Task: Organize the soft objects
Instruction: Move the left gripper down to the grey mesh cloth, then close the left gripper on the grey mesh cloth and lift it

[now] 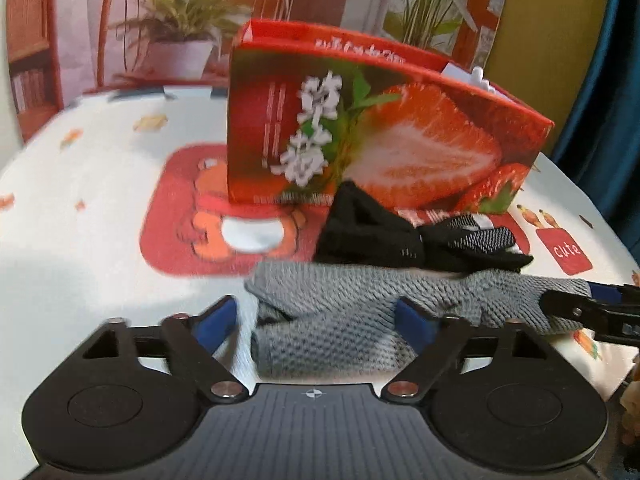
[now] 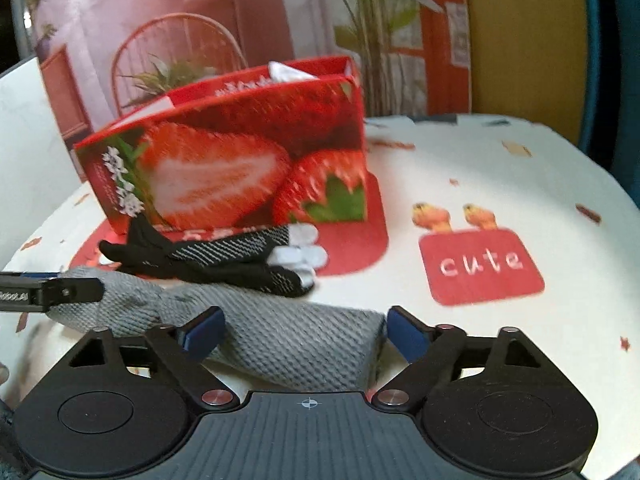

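Note:
A grey knitted sock [image 1: 360, 312] lies folded on the tablecloth, with black patterned socks [image 1: 400, 236] behind it. My left gripper [image 1: 320, 320] is open, its blue fingers either side of the sock's left end. My right gripper [image 2: 302, 330] is open around the sock's other end [image 2: 288, 336]. Each gripper's tip shows in the other's view, at the sock's far end: the right gripper's fingertips [image 1: 580, 308] and the left gripper's fingertips [image 2: 68, 290]. The black socks also show in the right wrist view [image 2: 224, 256].
A red strawberry-print box [image 1: 380, 128] stands open behind the socks, with something white inside; it also shows in the right wrist view [image 2: 240, 160]. The round table [image 2: 500, 168] has a white cartoon-print cloth. A printed backdrop stands behind.

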A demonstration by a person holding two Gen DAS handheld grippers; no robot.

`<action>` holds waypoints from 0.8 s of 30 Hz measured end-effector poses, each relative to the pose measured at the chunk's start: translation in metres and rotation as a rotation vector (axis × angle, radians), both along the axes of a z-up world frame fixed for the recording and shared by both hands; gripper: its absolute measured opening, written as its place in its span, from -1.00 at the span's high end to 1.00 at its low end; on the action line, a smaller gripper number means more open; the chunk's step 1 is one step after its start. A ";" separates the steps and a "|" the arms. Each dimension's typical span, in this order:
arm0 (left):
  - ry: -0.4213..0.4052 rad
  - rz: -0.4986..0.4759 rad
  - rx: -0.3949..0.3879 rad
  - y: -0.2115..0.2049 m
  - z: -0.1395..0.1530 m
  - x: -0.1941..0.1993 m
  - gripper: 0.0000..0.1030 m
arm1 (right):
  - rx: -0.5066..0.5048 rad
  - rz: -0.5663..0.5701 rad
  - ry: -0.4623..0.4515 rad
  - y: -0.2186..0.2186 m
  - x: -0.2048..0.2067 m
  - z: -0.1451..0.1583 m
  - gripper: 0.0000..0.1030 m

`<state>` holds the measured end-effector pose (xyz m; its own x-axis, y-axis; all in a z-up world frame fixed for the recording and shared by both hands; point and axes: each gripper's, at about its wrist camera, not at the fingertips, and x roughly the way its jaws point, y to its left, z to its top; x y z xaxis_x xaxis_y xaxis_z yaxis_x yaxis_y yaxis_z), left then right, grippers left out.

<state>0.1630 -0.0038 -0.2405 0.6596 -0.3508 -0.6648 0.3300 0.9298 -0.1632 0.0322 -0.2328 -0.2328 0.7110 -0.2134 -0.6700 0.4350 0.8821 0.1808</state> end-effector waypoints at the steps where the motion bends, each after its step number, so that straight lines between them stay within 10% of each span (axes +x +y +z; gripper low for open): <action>1: -0.008 0.003 -0.006 0.001 -0.001 -0.001 -0.49 | -0.001 -0.007 0.014 -0.001 0.001 -0.002 -0.50; 15: -0.031 -0.009 0.020 -0.003 -0.004 -0.005 -0.43 | 0.003 0.006 0.001 -0.002 0.003 -0.010 -0.26; 20: -0.027 -0.039 -0.019 -0.002 -0.003 -0.006 0.20 | 0.017 0.036 -0.011 0.000 0.004 -0.008 0.08; 24: -0.037 -0.060 -0.009 -0.006 -0.003 -0.010 0.34 | 0.032 0.040 -0.021 -0.001 0.003 -0.007 0.22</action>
<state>0.1534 -0.0098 -0.2433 0.6615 -0.3961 -0.6368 0.3907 0.9068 -0.1583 0.0354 -0.2334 -0.2402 0.7323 -0.1637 -0.6611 0.3957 0.8923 0.2174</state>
